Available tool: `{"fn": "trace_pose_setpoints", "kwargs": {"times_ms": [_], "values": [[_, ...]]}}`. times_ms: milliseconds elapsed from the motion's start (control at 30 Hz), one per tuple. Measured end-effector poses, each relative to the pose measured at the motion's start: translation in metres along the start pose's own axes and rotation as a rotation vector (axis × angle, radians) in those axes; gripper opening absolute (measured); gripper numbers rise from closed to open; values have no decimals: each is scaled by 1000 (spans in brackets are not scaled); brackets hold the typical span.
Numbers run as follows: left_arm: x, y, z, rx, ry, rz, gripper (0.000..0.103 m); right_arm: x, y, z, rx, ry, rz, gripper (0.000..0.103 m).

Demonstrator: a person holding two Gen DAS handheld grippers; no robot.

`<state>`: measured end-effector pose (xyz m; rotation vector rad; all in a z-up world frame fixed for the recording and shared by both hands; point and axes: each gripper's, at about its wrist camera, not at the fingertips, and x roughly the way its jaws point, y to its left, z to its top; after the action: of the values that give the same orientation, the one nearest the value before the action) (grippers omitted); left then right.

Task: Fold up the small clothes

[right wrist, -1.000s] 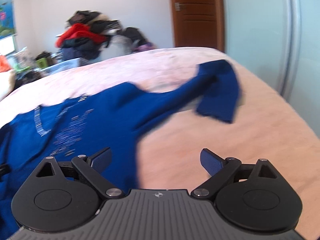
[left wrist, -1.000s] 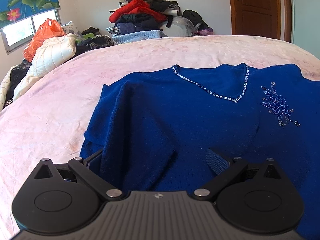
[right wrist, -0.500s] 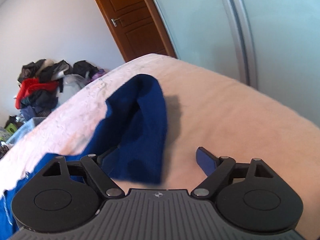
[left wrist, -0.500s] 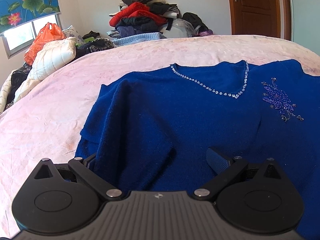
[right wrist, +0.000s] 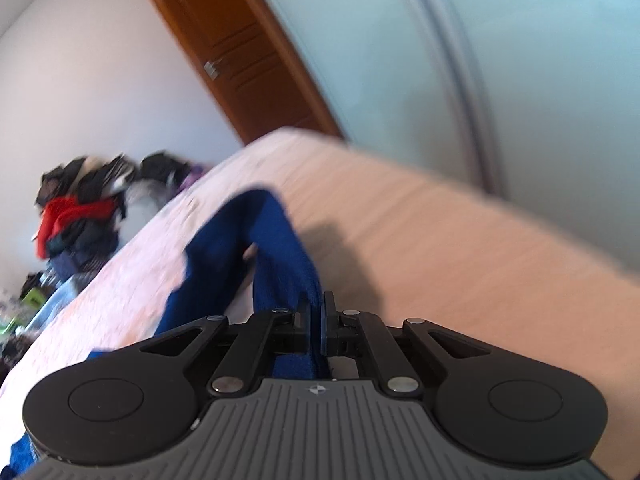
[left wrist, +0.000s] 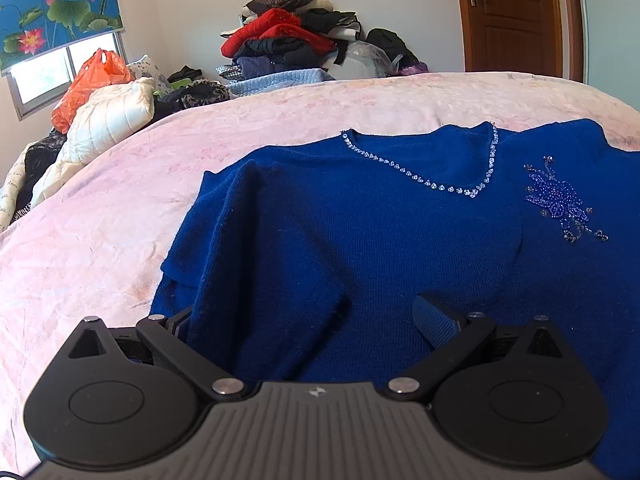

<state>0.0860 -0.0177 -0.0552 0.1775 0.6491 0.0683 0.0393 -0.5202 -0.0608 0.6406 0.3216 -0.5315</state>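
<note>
On the bed [left wrist: 280, 120], the right claw [right wrist: 317, 320] has just closed, pinching the sweater's [left wrist: 360, 240] sleeve [right wrist: 280, 248]; the left claw [left wrist: 304, 320] gapes over the sweater.

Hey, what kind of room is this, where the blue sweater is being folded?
Most likely a bedroom in a home. The blue sweater lies on a wide bed with a pink cover, a heap of clothes sits behind it, and a wooden door stands in the far wall.
</note>
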Motion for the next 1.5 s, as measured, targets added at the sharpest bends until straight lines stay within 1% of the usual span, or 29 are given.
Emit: {"fn": "trace_pose_setpoints", "kwargs": {"times_ms": [167, 267, 367, 433, 533, 633, 667, 767, 800, 833, 900, 933, 967, 1000, 1067, 1100, 1133, 1167, 1200, 1267, 1300, 1333, 1400, 1433, 1500], "values": [[0, -1, 0, 3, -2, 3, 103, -56, -33, 42, -22, -147, -127, 6], [0, -1, 0, 7, -3, 6, 103, -83, -46, 65, -37, -197, -183, 6], [0, -1, 0, 7, -4, 7, 103, -100, -48, 77, -38, -207, -173, 6], [0, -1, 0, 7, -4, 7, 103, -108, -41, 82, -58, -200, -140, 6], [0, -1, 0, 7, -4, 7, 103, -119, -25, 87, -69, -171, -61, 6], [0, -1, 0, 9, -5, 9, 103, -131, -19, 97, -11, -108, 66, 6], [0, -1, 0, 9, -5, 9, 103, -133, -17, 100, -7, -87, 91, 6], [0, -2, 0, 6, -4, 7, 103, -148, -7, 102, -38, -54, 118, 6], [0, -2, 0, 5, -4, 6, 103, -153, -4, 101, -73, -46, 103, 6], [0, -2, 0, 6, -4, 6, 103, -159, 0, 99, -128, -44, 60, 6], [0, -2, 0, 9, -6, 9, 103, -164, 8, 88, -311, -27, -95, 6], [0, -3, 0, 10, -6, 10, 103, -161, 7, 82, -382, 0, -171, 6], [0, -3, 0, 11, -6, 10, 103, -154, 3, 73, -439, 56, -232, 8], [0, -3, 0, 10, -6, 10, 103, -147, -5, 64, -466, 125, -260, 8], [0, -3, 0, 11, -6, 10, 103, -132, -25, 43, -464, 290, -253, 7], [0, -3, 0, 11, -6, 11, 103, -128, -32, 32, -456, 355, -239, 8], [1, -3, 0, 12, -7, 12, 103, -124, -37, 22, -445, 417, -204, 8], [1, -4, 0, 13, -7, 12, 103, -124, -37, 13, -423, 466, -136, 8], [1, -3, 0, 13, -6, 12, 103, -126, -33, 8, -388, 493, -54, 8], [1, -3, 0, 13, -6, 12, 103, -130, -24, 3, -319, 515, 123, 8], [1, -4, 0, 14, -4, 11, 103, -133, -18, 5, -278, 509, 220, 8], [1, -4, 0, 15, -3, 12, 103, -133, -12, 10, -237, 497, 295, 8], [0, -6, 1, 21, -6, 15, 103, -139, 2, 26, -160, 443, 431, 8], [0, -6, 1, 22, -7, 15, 103, -139, 8, 36, -112, 406, 492, 8], [0, -6, 0, 21, -7, 14, 103, -144, 21, 56, -18, 312, 579, 8]]}}
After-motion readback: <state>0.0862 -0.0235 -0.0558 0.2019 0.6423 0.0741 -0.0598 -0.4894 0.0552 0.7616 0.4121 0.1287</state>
